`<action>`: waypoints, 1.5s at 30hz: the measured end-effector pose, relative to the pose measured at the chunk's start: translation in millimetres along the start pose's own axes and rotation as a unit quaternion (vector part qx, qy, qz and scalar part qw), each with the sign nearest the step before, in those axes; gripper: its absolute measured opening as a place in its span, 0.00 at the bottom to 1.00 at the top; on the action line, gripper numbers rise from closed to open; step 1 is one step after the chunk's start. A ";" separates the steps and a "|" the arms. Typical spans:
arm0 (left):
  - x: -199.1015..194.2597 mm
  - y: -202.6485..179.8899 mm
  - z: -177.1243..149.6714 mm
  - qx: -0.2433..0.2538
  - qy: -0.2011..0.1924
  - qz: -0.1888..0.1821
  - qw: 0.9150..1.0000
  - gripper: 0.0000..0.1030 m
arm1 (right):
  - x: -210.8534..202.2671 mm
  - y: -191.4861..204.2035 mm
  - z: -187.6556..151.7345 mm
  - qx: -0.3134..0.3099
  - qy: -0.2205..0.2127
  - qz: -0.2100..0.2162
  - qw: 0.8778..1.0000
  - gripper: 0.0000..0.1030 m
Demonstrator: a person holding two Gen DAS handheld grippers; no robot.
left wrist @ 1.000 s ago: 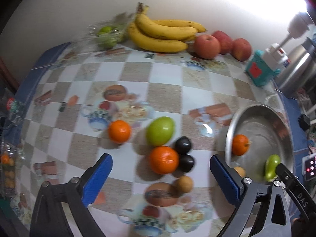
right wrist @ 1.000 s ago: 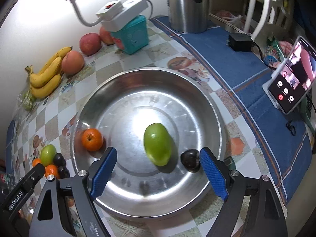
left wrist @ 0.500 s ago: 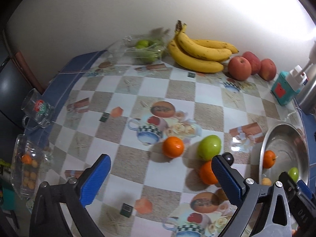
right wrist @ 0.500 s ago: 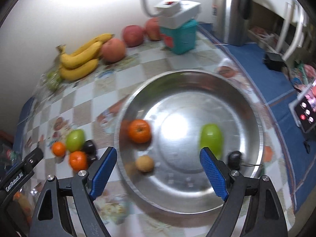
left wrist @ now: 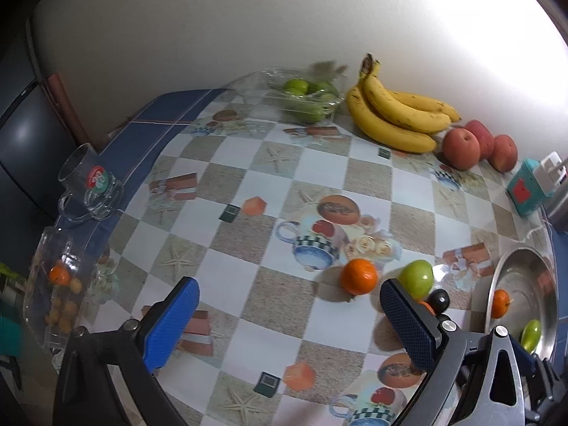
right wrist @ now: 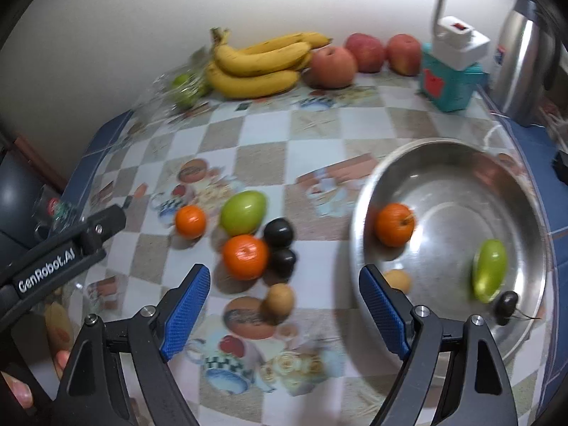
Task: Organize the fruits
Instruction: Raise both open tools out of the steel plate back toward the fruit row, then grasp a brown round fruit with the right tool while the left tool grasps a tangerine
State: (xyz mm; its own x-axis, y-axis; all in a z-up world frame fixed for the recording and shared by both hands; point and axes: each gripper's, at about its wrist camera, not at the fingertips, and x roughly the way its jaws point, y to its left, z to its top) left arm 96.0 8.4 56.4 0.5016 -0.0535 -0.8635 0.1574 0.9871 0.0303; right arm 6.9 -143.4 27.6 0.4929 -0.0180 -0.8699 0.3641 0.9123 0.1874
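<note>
Fruits lie loose on the table (right wrist: 312,163): green mango (right wrist: 243,212), oranges (right wrist: 245,256), dark plums (right wrist: 278,233). At 3 o'clock, the bowl (right wrist: 511,184) holds more. Both right tongs (right wrist: 284,310) and left tongs (left wrist: 284,323) are wide open, empty.
</note>
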 end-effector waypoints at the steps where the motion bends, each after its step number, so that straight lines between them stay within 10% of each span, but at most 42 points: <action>1: 0.3 2.9 0.3 -0.004 0.000 0.000 1.000 1.00 | 1.5 3.7 -0.4 -0.006 0.004 0.004 1.000 0.84; 35: 46.9 -5.5 -12.6 -0.039 0.101 -0.073 0.991 1.00 | 49.9 -0.4 -7.9 0.010 0.092 0.001 0.996 0.83; 45: 52.6 -17.3 -12.9 -0.045 0.121 -0.124 0.984 0.98 | 47.9 -4.5 -9.5 0.018 0.090 0.005 0.996 0.59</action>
State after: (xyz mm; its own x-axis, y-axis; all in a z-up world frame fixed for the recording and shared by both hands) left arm 108.7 -9.5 4.0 0.2392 -0.2672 -0.9335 0.1676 0.9583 -0.2313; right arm 21.3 -144.4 -19.2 0.3478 0.0674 -0.9351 0.3906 0.8963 0.2099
